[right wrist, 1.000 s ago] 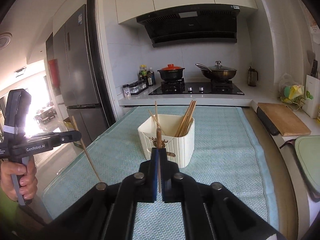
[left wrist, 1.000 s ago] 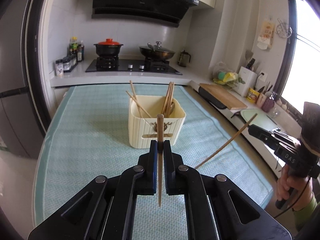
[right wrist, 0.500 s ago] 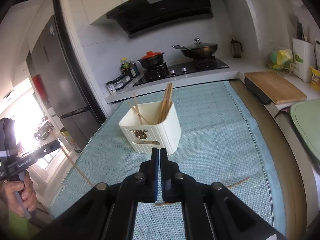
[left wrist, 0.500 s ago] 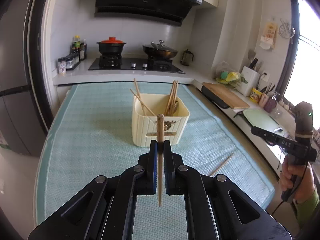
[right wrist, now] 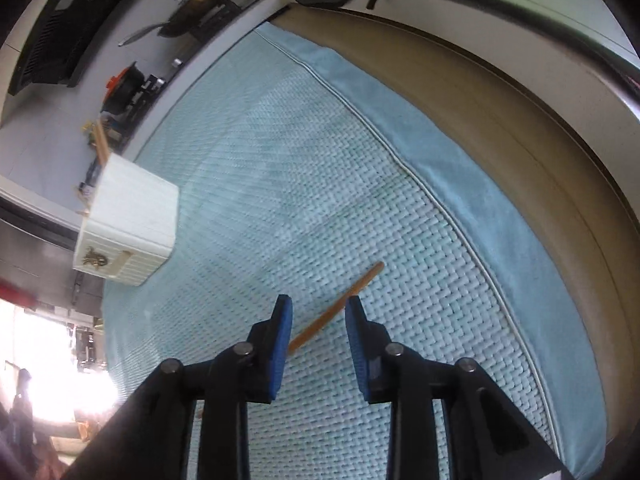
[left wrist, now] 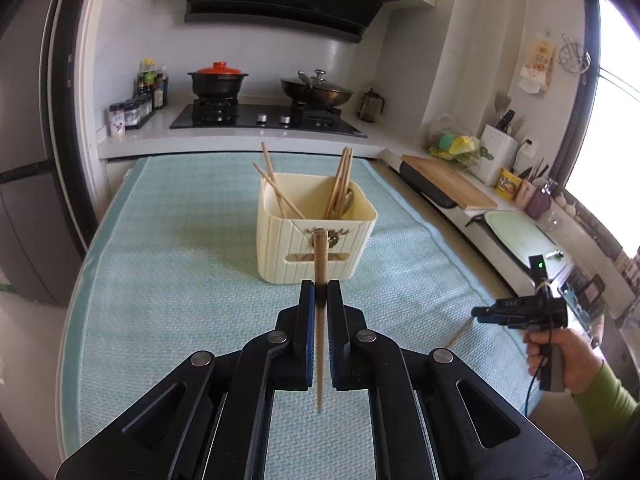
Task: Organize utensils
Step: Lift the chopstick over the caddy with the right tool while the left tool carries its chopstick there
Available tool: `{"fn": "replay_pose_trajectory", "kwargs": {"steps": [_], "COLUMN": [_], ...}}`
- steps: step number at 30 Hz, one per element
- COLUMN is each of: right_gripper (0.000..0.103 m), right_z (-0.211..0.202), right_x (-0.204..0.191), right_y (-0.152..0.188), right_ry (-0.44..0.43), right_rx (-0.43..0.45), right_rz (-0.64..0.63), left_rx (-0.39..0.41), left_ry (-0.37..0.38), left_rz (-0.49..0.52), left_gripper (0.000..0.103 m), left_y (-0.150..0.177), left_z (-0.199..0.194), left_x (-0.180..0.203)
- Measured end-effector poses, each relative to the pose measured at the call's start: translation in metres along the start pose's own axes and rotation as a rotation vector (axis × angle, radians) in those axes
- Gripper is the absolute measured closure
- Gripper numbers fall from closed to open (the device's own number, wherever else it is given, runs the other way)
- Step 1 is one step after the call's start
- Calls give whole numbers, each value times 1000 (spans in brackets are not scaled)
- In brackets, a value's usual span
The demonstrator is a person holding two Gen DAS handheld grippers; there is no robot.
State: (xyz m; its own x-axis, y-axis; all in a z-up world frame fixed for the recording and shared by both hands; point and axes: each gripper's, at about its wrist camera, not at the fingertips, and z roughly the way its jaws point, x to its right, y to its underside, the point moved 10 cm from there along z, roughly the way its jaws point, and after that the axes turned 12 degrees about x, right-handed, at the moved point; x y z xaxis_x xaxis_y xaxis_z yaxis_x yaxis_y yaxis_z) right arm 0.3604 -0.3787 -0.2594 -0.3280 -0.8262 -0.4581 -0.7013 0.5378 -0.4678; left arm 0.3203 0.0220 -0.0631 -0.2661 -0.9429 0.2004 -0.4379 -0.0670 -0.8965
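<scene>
Loose chopstick framed by the right hand-held gripper

The chopstick (right wrist: 340, 308) is seen flat on the surface, slanting between the opening jaws of the right hand-held gripper (right wrist: 318, 320), untouched; another chopstick (left wrist: 320, 316) is pinched by the left hand-held gripper (left wrist: 320, 292).

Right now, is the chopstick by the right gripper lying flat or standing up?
Lying flat. The chopstick rests on the teal mat, passing between the opening fingers of the right gripper, which do not press it.

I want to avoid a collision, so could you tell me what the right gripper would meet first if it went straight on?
Probably the thin wooden chopstick lying on the light blue woven mat, between the opening jaws of the right gripper; depth is uncertain.
</scene>
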Motion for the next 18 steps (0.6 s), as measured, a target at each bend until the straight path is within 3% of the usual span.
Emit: {"fn": "replay_pose_trajectory", "kwargs": {"steps": [3, 6, 10, 12, 18], "right_gripper": [74, 74, 95, 98, 98], "right_z": [10, 19, 27, 28, 11], "right_x": [-2, -18, -36, -39, -59], "right_y": [0, 2, 6, 7, 7], "right_ry": [60, 116, 173, 154, -15], "right_rx": [32, 46, 70, 67, 88], "right_rz": [-28, -156, -323, -323, -235], "left_rx": [-7, -20, -22, -23, -18], "left_ry": [0, 1, 1, 1, -5], "left_rz": [-3, -8, -17, -22, -20], "left_gripper": [99, 99, 99, 99, 99], "left_y": [4, 9, 11, 11, 8], "left_z": [1, 5, 7, 7, 1], "left_x": [0, -2, -4, -6, -7]}}
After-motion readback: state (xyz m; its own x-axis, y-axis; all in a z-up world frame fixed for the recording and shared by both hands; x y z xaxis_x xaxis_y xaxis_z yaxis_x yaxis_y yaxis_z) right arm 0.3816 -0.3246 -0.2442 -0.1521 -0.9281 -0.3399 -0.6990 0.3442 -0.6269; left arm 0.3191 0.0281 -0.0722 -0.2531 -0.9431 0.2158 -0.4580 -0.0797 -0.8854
